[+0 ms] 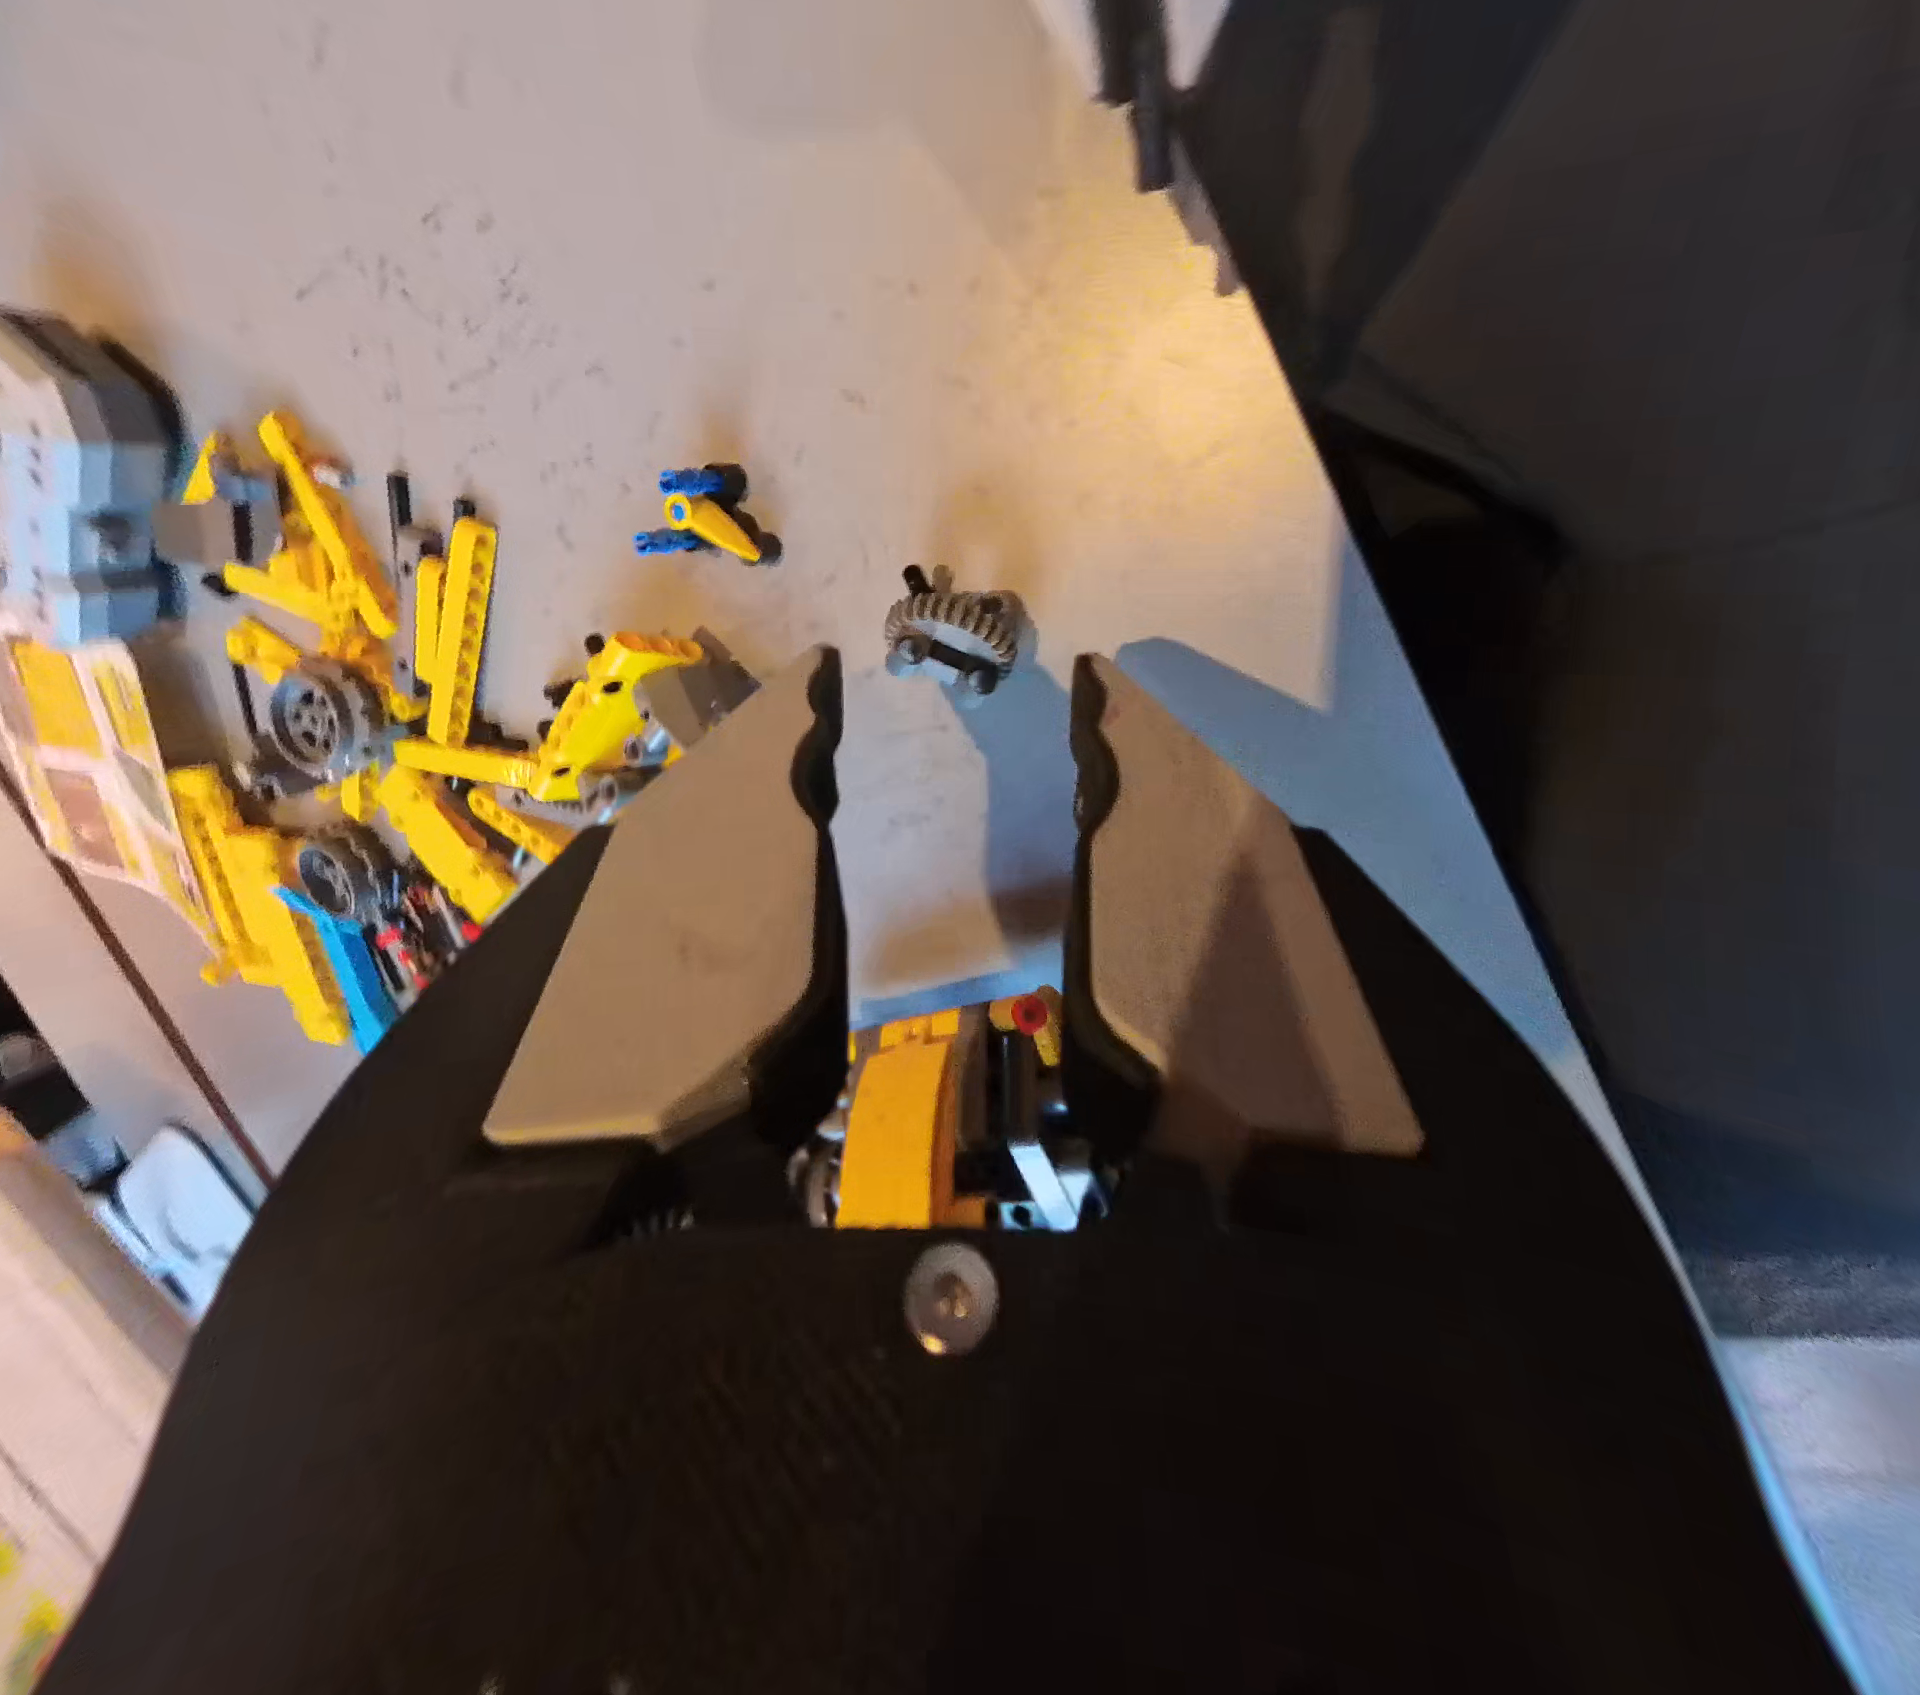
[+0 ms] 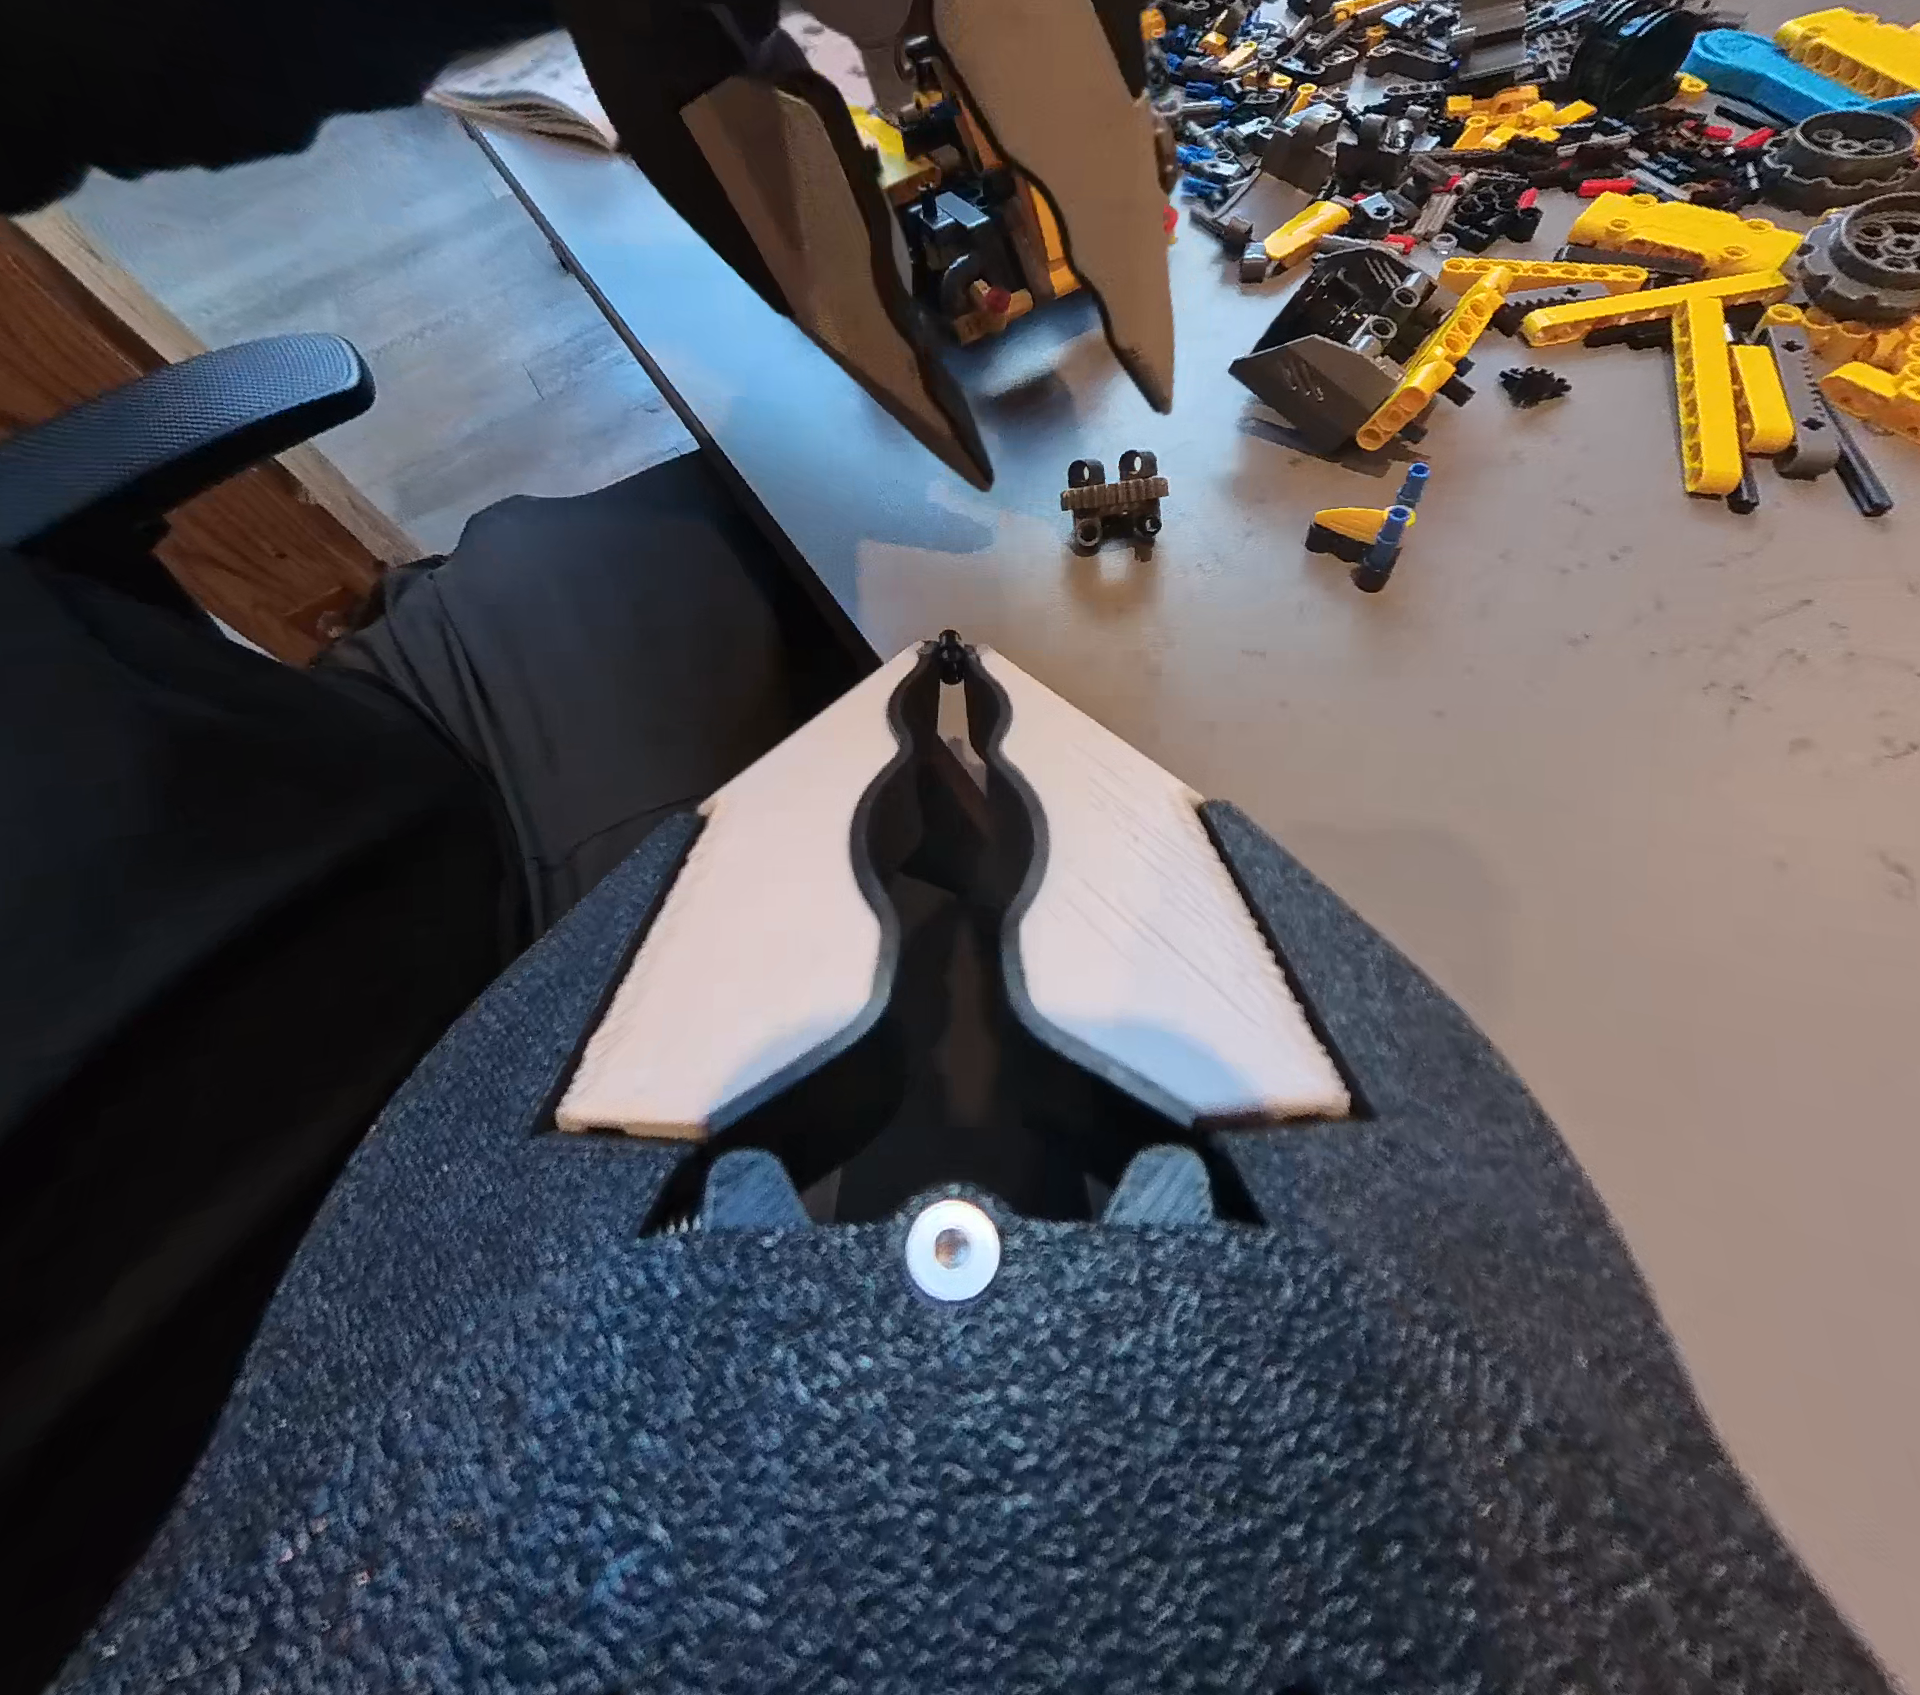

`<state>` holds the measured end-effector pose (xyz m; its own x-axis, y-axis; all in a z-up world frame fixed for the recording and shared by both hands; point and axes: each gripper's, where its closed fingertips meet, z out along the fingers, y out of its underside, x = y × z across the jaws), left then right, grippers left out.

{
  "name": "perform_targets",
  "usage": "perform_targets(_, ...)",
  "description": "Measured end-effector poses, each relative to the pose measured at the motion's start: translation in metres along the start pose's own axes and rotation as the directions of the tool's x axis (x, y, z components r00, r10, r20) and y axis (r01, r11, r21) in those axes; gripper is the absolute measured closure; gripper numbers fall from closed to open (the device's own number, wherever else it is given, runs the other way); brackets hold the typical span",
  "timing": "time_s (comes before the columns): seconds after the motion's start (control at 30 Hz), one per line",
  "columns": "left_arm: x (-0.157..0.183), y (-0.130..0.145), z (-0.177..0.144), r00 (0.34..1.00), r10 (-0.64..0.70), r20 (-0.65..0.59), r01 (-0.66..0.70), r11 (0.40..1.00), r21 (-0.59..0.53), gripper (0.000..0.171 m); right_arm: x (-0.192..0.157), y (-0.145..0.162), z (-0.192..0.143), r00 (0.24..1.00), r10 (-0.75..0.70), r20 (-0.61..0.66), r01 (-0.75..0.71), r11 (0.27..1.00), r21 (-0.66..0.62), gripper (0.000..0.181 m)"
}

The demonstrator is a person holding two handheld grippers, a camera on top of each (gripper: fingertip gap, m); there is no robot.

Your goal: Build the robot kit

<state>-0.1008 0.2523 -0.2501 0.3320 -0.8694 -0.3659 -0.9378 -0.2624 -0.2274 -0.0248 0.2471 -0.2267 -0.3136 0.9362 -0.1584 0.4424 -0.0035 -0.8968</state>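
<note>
in the left wrist view your left tool (image 1: 956, 710) is clamped deep in its throat on the yellow and black assembly (image 1: 914, 1115), tips apart just short of the grey gear piece (image 1: 954, 629) on the tabletop (image 1: 623, 139), so keep that hold level. in the right wrist view your right tool (image 2: 949, 658) pinches a small black pin (image 2: 948, 646) at its very tips (a thin hold, i judge), near the gear piece; bring it in slowly.

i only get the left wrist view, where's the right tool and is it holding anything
Observer: The right tool is shut on a small black pin at its tips.
Operator: how close is it to the gear piece
Observer: The small grey toothed gear assembly lies just beyond those tips, untouched.
Operator: and my left tool from outside
Observer: The left tool holds its yellow and black brick assembly clear of the grey table.
</note>
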Motion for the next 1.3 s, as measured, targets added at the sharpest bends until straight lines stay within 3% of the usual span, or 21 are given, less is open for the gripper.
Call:
perform_targets(0.1, 0.006, 0.0, 0.005, 0.993, 0.084, -0.08, -0.086, 0.996, -0.017, 0.126, -0.002, -0.001, 0.0, 1.0, 0.002, 0.009, -0.002, 1.0, 0.004, 0.177)
perform_targets(0.2, -0.002, 0.008, 0.016, 0.989, 0.122, -0.083, -0.128, 0.989, -0.079, 0.115, -0.002, -0.002, -0.002, 1.0, 0.001, 0.009, -0.001, 1.0, 0.008, 0.177)
perform_targets(0.47, 0.001, 0.011, 0.026, 0.981, 0.129, -0.144, -0.141, 0.987, -0.074, 0.141, 0.0, -0.004, -0.007, 1.0, 0.015, 0.011, -0.016, 0.999, 0.031, 0.177)
perform_targets(0.63, -0.002, 0.014, 0.025, 0.991, 0.076, -0.107, -0.087, 0.991, -0.1, 0.142, 0.0, -0.006, -0.008, 1.0, 0.013, 0.012, -0.014, 0.999, 0.039, 0.177)
perform_targets(0.77, 0.012, -0.014, 0.011, 0.994, -0.067, -0.09, 0.068, 0.998, 0.01, 0.142, -0.007, -0.013, -0.008, 0.999, -0.031, 0.02, 0.03, 0.999, 0.045, 0.177)
perform_targets(0.93, 0.046, -0.045, 0.009, 0.937, -0.346, -0.051, 0.35, 0.924, 0.153, 0.143, -0.016, -0.006, -0.005, 0.994, -0.1, 0.047, 0.103, 0.992, -0.074, 0.177)
perform_targets(1.13, 0.056, -0.039, 0.013, 0.854, -0.517, -0.055, 0.511, 0.815, 0.274, 0.143, -0.019, 0.01, 0.016, 0.993, -0.071, 0.096, 0.097, 0.949, -0.299, 0.177)
perform_targets(1.3, 0.05, -0.031, 0.013, 0.836, -0.546, -0.052, 0.531, 0.782, 0.328, 0.143, -0.016, 0.008, 0.031, 0.989, -0.098, 0.109, 0.132, 0.918, -0.374, 0.177)
